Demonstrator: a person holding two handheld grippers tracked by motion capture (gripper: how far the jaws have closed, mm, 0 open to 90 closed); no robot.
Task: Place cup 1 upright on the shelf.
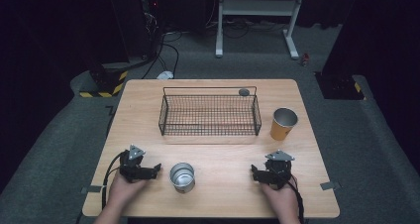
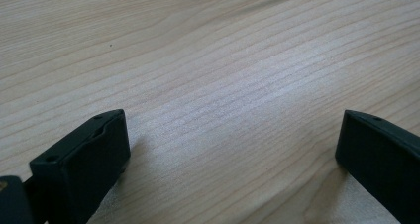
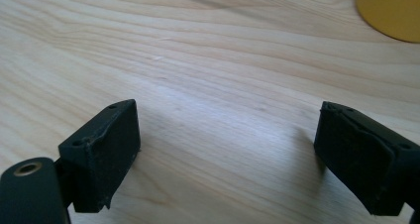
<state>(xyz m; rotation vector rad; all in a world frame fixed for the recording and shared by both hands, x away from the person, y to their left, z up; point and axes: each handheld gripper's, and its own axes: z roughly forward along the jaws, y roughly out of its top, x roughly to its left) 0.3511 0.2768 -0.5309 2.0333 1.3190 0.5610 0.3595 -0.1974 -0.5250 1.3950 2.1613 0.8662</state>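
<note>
The wooden tabletop [image 1: 223,154] stands on grey carpet in a dark room, with a wire basket [image 1: 209,115] at its middle and an orange cup [image 1: 284,123] to the right. Your left tool [image 1: 154,170] rests with jaws spread, just left of the steel cup [image 1: 182,177]. Your right tool [image 1: 255,173] lies spread too, pinching nothing.

High view: the tabletop [image 1: 213,154] is evenly lit from above, while the surrounding floor and background fall into deep darkness; the picture is soft, with fine detail lost. Both gripper views: bright diffuse light leaves a pale sheen across the wood grain, soft shadows lie beside the black fingers [image 2: 84,159], and the far tabletop blurs.
</note>
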